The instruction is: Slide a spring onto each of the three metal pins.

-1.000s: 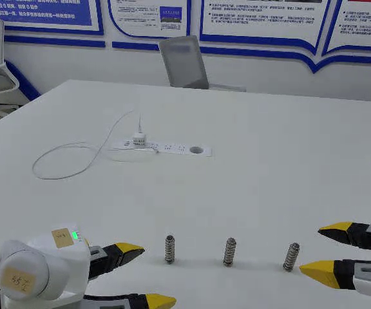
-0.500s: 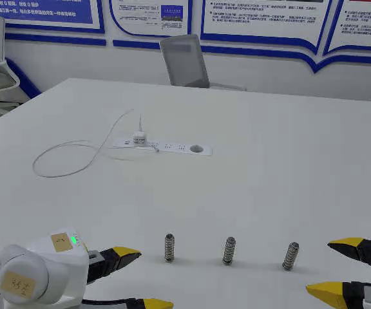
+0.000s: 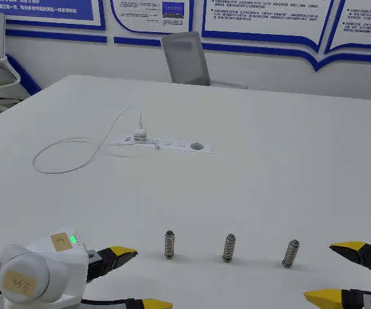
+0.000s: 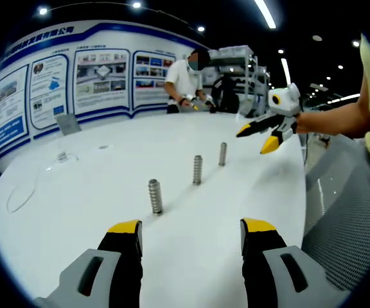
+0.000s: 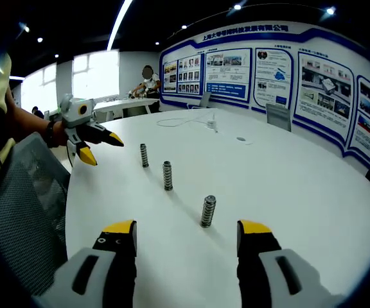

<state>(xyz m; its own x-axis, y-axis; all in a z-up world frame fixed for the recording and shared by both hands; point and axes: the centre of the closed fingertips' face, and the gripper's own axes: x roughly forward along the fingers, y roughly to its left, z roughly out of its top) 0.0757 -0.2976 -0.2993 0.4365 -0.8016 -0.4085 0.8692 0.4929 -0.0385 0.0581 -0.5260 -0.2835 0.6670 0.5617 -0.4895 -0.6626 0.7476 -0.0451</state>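
Three upright metal pins stand in a row on the white table [image 3: 269, 174], each with a coil spring around it: the left one [image 3: 169, 244], the middle one [image 3: 228, 247] and the right one [image 3: 291, 253]. My left gripper [image 3: 140, 278] is open near the table's front edge, left of the row, holding nothing. My right gripper [image 3: 327, 271] is open to the right of the row, also holding nothing. From the left gripper [image 4: 191, 226] the sprung pins [image 4: 155, 196] line up ahead, with the right gripper [image 4: 254, 141] beyond. From the right gripper [image 5: 182, 226] the nearest sprung pin [image 5: 208, 211] stands just ahead.
A white power strip [image 3: 166, 145] with a plugged charger and a looping cable [image 3: 63, 158] lies mid-table. A grey chair [image 3: 185, 59] stands at the far edge. A person [image 4: 184, 83] stands beyond the table. The near table edge drops off beside a mesh seat [image 5: 18, 212].
My right gripper has drawn back toward the near right corner, away from the right pin. The left gripper has slipped slightly lower. The sprung pins stand as before.
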